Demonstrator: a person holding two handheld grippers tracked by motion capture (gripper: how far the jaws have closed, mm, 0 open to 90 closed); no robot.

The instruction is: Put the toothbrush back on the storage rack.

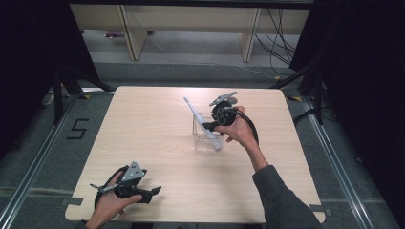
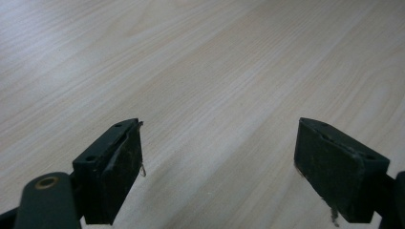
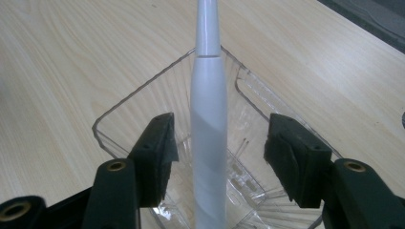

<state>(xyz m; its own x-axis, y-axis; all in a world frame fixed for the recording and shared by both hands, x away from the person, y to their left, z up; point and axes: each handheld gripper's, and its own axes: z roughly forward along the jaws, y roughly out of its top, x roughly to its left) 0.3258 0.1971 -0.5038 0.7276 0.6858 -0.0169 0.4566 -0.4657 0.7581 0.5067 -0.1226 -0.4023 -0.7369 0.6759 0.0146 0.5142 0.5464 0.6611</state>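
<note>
- In the high view, the left claw (image 1: 154,192) sits at the lower left of the frame, held in a hand (image 1: 111,202) just above the near edge of the worktop (image 1: 153,138).
- In the left gripper view, this claw (image 2: 217,167) is open, its jaws wide apart with bare wood between them.
- A sleeve (image 1: 282,200) runs up from the lower right of the high view to the other hand (image 1: 239,131), near the frame's centre.
- That hand carries the right claw (image 1: 210,126), which sits at a clear tub (image 1: 204,136) in the middle of the worktop.
- A white toothbrush (image 1: 200,121) stands in the tub, leaning, its head pointing to the upper left of the frame.
- In the right gripper view, the right claw (image 3: 218,157) is open: the toothbrush (image 3: 208,133) handle rises between the jaws, with a gap on either side, so neither pad presses on it.
- The tub (image 3: 119,107) lies under and beyond the jaws in that view.
- At the top of the high view, past the worktop's far edge, there are wooden legs (image 1: 131,33) and cables (image 1: 279,38) on the floor.
</note>
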